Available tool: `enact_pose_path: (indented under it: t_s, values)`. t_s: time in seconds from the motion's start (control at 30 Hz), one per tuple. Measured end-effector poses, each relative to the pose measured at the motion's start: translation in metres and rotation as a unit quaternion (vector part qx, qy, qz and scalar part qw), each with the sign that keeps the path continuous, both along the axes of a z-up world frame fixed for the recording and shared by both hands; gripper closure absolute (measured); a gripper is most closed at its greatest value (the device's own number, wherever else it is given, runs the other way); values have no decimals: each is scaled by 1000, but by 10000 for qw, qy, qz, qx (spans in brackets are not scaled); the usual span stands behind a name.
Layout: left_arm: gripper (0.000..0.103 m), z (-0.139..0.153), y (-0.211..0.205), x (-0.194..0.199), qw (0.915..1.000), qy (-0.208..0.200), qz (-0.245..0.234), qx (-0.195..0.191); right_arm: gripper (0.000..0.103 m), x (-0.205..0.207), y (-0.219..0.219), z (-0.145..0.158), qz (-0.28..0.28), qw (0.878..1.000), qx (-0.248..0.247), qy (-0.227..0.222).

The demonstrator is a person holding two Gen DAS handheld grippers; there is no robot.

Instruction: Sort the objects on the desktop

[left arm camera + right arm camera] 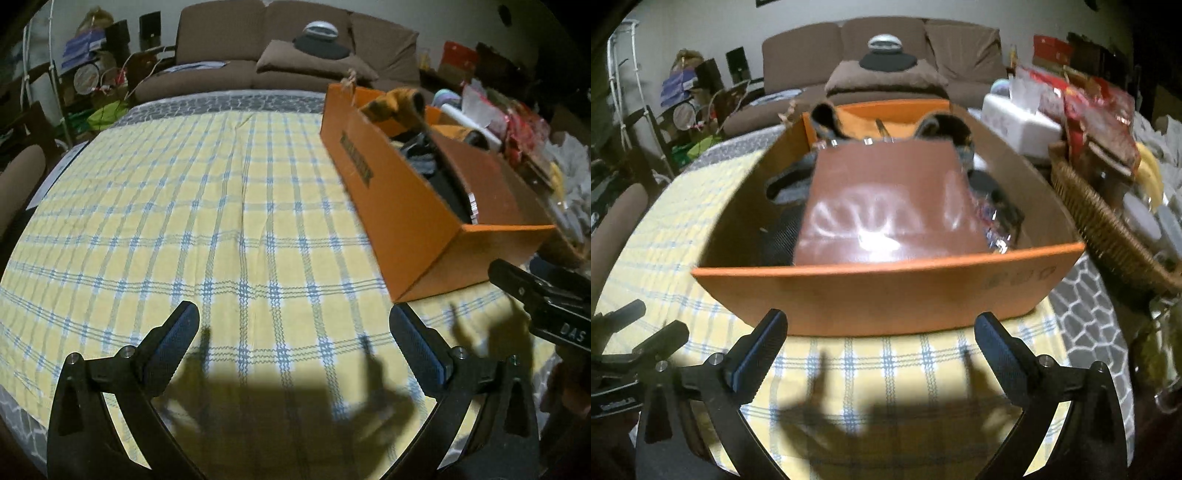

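Orange cardboard box (886, 291) sits on the tabletop (184, 221), which is covered w/ a yellow-and-blue plaid cloth (236, 206). In the right wrist view the box is straight ahead, its near wall just beyond the fingertips; in the left wrist view it lies off to the right, angled away. Inside: a glossy brown flat item (886, 206) lying on top, tilted up toward the back, w/ dark things under and beside it, and a yellow-brown fuzzy piece (391, 103) sticking up at the far end. The contents are blurred, so probably a pouch or booklet, can't say which.

Left tool (295, 325) is spread wide, nothing between its blue-padded fingers (177, 339), hovering over bare cloth near the tabletop's front edge. Right tool (881, 332) is likewise spread wide and empty, pointed at the box's near wall but apart from it. Each tool shows at the edge of the other's view, so they're side by side, close together. Their shadows fall on the cloth just below.

Right of the box: a wicker basket (1100, 218), a white tissue box (1019, 125) and red packaging (1097, 107). Brown sofa (882, 48) behind the tabletop.
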State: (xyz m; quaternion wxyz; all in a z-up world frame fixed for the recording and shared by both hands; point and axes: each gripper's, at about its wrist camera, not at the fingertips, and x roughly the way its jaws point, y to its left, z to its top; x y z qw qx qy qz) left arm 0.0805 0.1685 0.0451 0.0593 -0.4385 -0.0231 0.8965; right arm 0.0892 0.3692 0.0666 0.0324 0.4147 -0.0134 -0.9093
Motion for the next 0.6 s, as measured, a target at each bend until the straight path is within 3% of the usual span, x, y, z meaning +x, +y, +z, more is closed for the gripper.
enact_pose_path:
  t_s: [0.23,0.6]
  values:
    - [0,-20,1,-14,9997,-122,166,-142,1,-11,3,-20,-76,9993,-261,-261]
    - [0,-41,4,-19,9983,-224,331,-425,0,-17,-7,-47,68,9988,-64,-472]
